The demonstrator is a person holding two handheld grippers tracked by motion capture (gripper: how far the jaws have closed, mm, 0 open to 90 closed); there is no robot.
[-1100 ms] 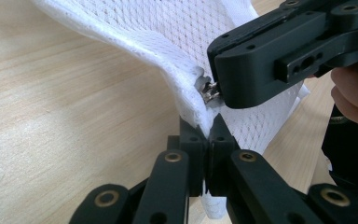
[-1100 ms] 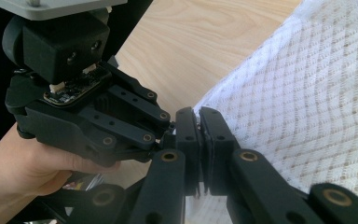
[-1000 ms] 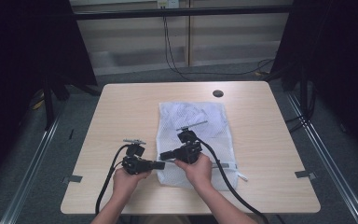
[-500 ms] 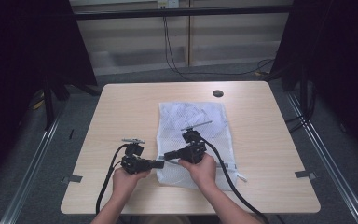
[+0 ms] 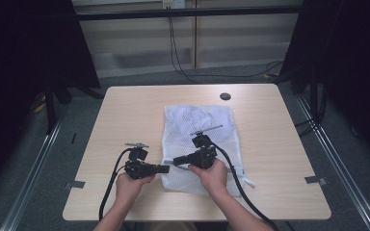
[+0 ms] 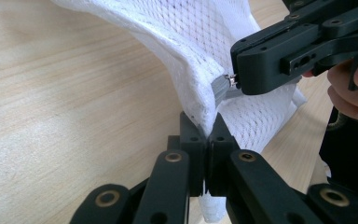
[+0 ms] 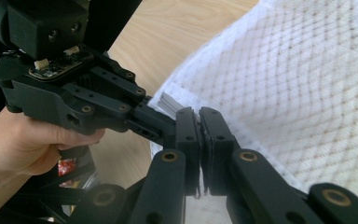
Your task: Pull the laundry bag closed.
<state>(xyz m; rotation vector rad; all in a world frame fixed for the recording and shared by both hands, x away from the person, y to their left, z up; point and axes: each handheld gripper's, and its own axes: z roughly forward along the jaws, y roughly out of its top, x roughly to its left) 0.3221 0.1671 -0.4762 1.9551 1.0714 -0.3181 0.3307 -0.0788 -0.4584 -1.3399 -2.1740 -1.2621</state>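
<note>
A white mesh bag [image 5: 202, 125] lies flat on the wooden table [image 5: 135, 110], its near-left corner lifted. My left gripper [image 5: 166, 168] points right and is shut on that corner's mesh edge; in the left gripper view the fabric [image 6: 186, 51] rises out of the closed left gripper [image 6: 208, 128]. My right gripper [image 5: 176, 160] points left, tip to tip with the left one. It is shut on the small grey zipper pull [image 6: 221, 87] at the bag's edge. In the right gripper view the right gripper [image 7: 199, 114] is pinched together beside the mesh bag [image 7: 298, 84], with the left gripper's body [image 7: 74, 93] just beyond.
A black round grommet [image 5: 225, 96] sits in the table's far side. Bare wood spreads left and right of the bag. Both grippers' black cables [image 5: 111, 187] trail off the near edge. Dark curtains and metal floor rails [image 5: 33, 168] flank the table.
My right gripper has edged slightly to the right with the zipper pull. The left gripper has kept still on the bag's corner.
</note>
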